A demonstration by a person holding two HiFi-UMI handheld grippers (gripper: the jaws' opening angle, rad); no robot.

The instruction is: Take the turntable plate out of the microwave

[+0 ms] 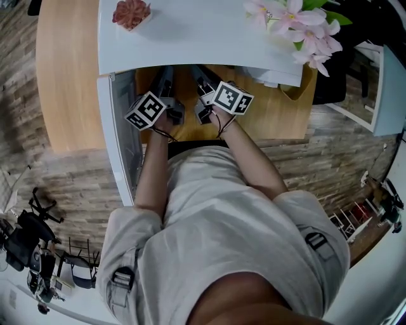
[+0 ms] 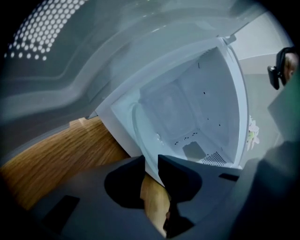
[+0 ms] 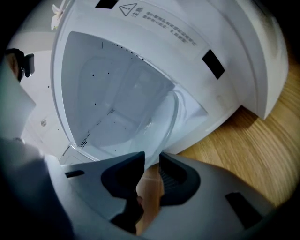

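Left gripper and right gripper each pinch the near rim of the clear glass turntable plate, which lies at the open mouth of the white microwave, its near edge past the sill. Print beside the warning triangle is too small to read

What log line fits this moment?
left gripper: shut on turntable plate | right gripper: shut on turntable plate | microwave door: open
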